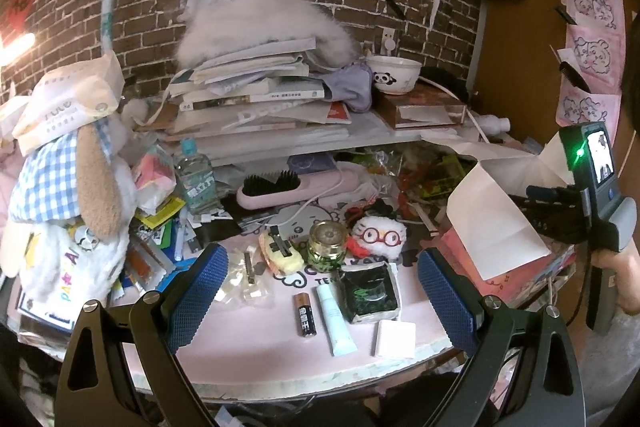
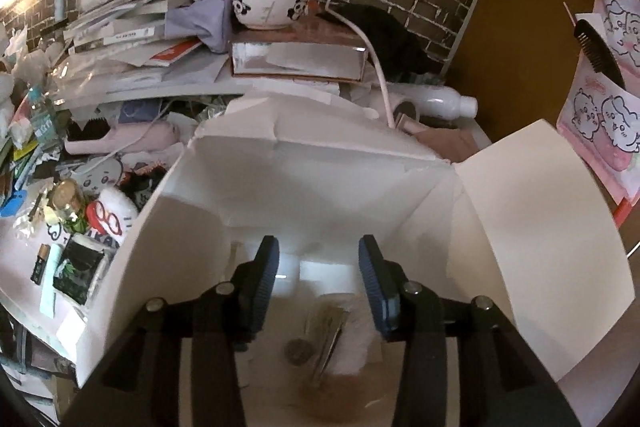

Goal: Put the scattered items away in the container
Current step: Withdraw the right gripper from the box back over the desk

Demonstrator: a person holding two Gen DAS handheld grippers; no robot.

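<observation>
one battery (image 1: 305, 314), one tube (image 1: 336, 319), two plush toys (image 1: 380, 233)

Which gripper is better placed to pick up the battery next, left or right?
Left. The left gripper is open, hovering right over the battery on the pink mat. The right gripper is open too, but inside the white box, away from it.

Left gripper (image 1: 322, 297) wide apart, empty, over battery (image 1: 305, 315), tube (image 1: 336, 319), black-green packet (image 1: 370, 293); white box (image 1: 496, 223) right.
</observation>
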